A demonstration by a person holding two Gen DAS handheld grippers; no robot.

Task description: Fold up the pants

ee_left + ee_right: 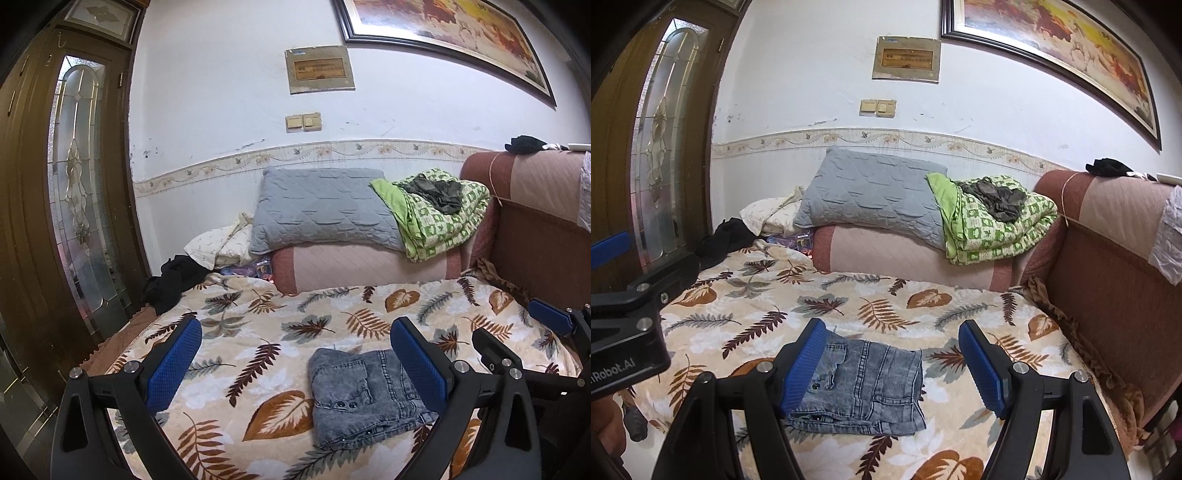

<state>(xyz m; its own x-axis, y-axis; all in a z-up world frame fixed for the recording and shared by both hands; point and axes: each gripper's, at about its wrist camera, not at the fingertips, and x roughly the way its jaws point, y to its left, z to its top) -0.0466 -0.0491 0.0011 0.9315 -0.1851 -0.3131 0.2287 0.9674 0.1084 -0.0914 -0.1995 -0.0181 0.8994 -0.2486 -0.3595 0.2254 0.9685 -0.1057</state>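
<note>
Grey-blue denim pants (364, 397) lie folded into a compact rectangle on the leaf-patterned blanket (258, 332). They also show in the right wrist view (866, 387). My left gripper (295, 358) is open and empty, held above the blanket to the left of the pants. My right gripper (894, 365) is open and empty, held just above the pants, its blue pads apart on either side of them. The right gripper also shows at the right edge of the left wrist view (517, 332).
A sofa armrest with a grey pillow (317, 208) and a green patterned quilt (439, 214) stands behind the blanket. The sofa backrest (1108, 277) rises on the right. A black garment (173, 280) lies at the far left by a wooden door (55, 184).
</note>
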